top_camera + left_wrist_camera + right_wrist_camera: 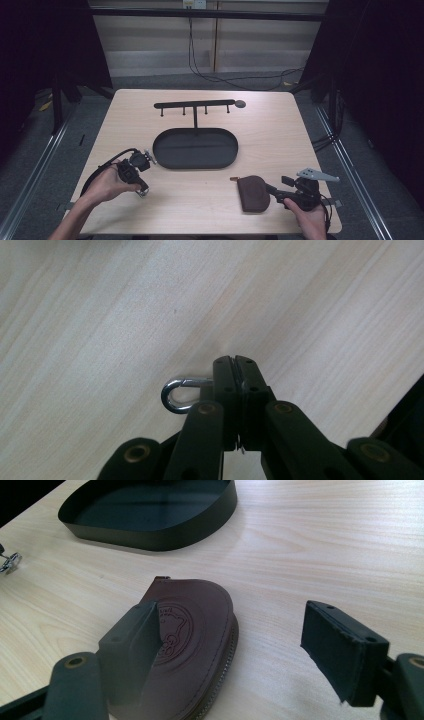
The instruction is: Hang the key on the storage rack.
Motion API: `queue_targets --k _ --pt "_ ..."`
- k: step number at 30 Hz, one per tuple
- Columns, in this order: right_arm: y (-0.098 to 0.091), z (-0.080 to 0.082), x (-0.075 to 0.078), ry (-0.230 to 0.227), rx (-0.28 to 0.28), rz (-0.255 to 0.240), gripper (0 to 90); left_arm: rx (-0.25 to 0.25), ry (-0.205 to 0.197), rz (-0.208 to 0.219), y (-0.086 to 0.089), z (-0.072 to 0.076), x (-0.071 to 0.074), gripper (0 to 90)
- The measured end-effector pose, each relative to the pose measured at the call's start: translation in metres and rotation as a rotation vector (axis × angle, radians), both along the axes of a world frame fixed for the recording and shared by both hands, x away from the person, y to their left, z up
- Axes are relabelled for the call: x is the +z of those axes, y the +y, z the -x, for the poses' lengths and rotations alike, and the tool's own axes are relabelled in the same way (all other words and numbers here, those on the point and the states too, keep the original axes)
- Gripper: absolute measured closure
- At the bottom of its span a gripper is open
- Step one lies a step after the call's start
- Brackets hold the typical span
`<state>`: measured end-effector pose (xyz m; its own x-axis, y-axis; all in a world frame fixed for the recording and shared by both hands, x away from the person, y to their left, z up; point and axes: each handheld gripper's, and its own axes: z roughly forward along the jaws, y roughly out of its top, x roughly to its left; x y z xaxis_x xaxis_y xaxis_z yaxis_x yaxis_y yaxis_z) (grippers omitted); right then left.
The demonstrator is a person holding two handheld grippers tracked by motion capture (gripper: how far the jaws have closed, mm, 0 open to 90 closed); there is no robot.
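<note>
Brown leather pouch [192, 630] lies flat on the table [280, 130] between the spread jaws of the right gripper [240, 645], near the black oval tray [195, 148], while the left gripper [235, 362] is clenched on a silver clasp [176, 395].

The left hand [107, 184] holds the left gripper [142, 190] low over the bench near its front left corner, jaws pressed together on a small silver clasp [181, 394]. Near the front right corner, the right hand [311, 216] holds the right gripper [276, 186] with jaws spread wide, pointing left.
</note>
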<state>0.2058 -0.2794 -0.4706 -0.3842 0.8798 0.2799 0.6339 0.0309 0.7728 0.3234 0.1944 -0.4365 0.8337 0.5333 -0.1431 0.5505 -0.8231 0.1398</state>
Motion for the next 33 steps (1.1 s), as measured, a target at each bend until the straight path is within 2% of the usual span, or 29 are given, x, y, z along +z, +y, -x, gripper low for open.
queue_targets --k 2,3,4,9,15,16,20,27,28,29,30,32,33 --pt "0.000 0.000 0.000 0.000 -0.002 0.000 23.5 0.009 -0.004 0.000 0.000 0.000 0.003 89.3" --pt "0.000 0.000 0.000 0.001 -0.001 -0.001 23.5 0.013 -0.020 0.000 0.001 -0.001 0.006 89.3" --pt "0.000 0.000 0.000 0.001 -0.001 -0.001 23.5 0.024 -0.025 0.006 0.002 -0.002 0.013 89.3" --pt "0.000 0.000 0.000 -0.002 0.003 -0.001 23.3 0.030 -0.029 -0.009 0.003 -0.003 0.021 89.3" --pt "0.000 0.000 0.000 -0.001 0.005 0.002 23.3 0.042 -0.031 -0.034 0.007 -0.008 0.030 89.4" --pt "0.000 0.000 0.000 -0.001 0.003 -0.002 23.2 0.050 -0.057 -0.043 0.009 -0.008 0.034 89.4" --pt "0.000 0.000 0.000 0.000 0.005 -0.002 23.1 0.038 -0.068 -0.072 0.011 -0.009 0.041 89.4" --pt "0.000 0.000 0.000 0.002 0.002 -0.003 23.0 0.044 -0.063 -0.066 0.013 -0.012 0.048 89.4" --pt "0.000 0.000 0.000 0.002 0.003 -0.002 23.0 0.042 -0.085 -0.057 0.013 -0.013 0.053 89.4" --pt "0.000 0.000 0.000 0.002 0.003 -0.002 23.0 0.042 -0.085 -0.057 0.013 -0.013 0.053 89.4" --pt "0.000 0.000 0.000 0.002 0.003 -0.002 23.0 0.033 -0.080 -0.029 0.012 -0.012 0.058 89.4" --pt "0.000 0.000 0.000 0.003 0.002 -0.003 22.9 0.041 -0.091 -0.029 0.011 -0.011 0.061 89.4" --pt "0.000 0.000 0.000 0.002 0.003 -0.001 22.9 0.029 -0.090 -0.028 0.009 -0.012 0.067 89.4"
